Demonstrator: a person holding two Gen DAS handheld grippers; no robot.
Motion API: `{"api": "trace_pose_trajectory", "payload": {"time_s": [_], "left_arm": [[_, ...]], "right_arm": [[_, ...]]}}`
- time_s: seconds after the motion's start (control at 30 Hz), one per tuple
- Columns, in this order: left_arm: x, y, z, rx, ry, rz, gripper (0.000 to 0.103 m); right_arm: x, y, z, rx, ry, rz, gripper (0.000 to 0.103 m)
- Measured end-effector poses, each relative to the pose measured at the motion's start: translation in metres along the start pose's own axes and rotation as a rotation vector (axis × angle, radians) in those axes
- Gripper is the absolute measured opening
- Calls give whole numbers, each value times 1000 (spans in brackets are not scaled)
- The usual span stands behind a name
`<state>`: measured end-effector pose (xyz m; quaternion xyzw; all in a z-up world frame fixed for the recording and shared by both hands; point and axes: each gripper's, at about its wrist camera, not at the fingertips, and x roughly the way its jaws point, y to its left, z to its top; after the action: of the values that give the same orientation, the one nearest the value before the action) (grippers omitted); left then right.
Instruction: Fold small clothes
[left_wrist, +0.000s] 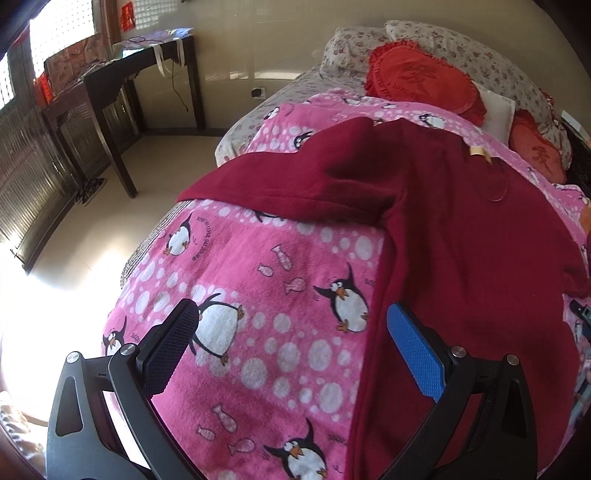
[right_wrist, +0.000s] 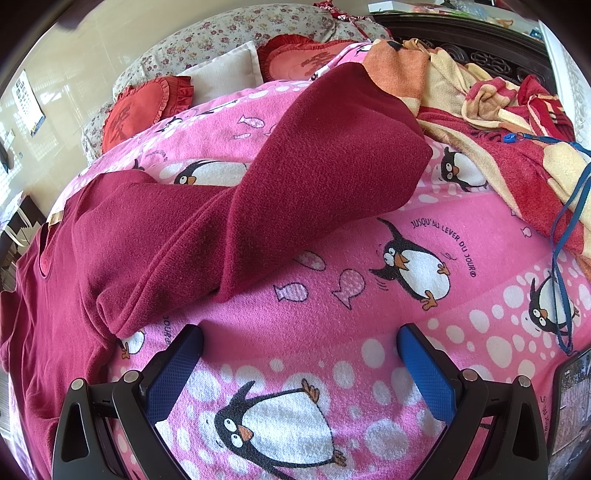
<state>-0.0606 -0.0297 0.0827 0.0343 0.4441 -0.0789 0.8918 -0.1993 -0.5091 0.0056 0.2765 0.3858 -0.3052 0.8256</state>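
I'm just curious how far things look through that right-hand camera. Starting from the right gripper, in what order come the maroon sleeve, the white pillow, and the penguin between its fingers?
From the right gripper, in its own view:
1. Penguin, directly between the fingers, on the pink blanket.
2. Maroon sleeve, ahead, lying diagonally across the blanket.
3. White pillow, at the bed's far end, left of centre.

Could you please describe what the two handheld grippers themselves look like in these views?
Both have matte black angular frames with triangular cutouts and silver round pivot bolts. The left gripper shows one black textured pad and one blue; the right gripper shows two blue textured pads. No cables or sleeves are visible.
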Motion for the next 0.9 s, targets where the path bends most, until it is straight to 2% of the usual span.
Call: {"api": "trace_pose_trajectory", "payload": {"time_s": [0.17, 0.4, 0.63, 0.9], "left_arm": [[-22, -31, 4, 56, -25, -44, 102], [-28, -72, 4, 132, -50, -95, 102], [-26, -103, -3, 151, -39, -149, 102], [-25, -127, -8, 215, -48, -136, 102]], "right_arm": [[-6, 4, 0, -35, 45, 1, 103], [-71, 18, -14, -98, 10, 44, 103], [-111, 63, -21, -182, -15, 61, 103], [-116, 116, -31, -244, 1, 118, 103]]}}
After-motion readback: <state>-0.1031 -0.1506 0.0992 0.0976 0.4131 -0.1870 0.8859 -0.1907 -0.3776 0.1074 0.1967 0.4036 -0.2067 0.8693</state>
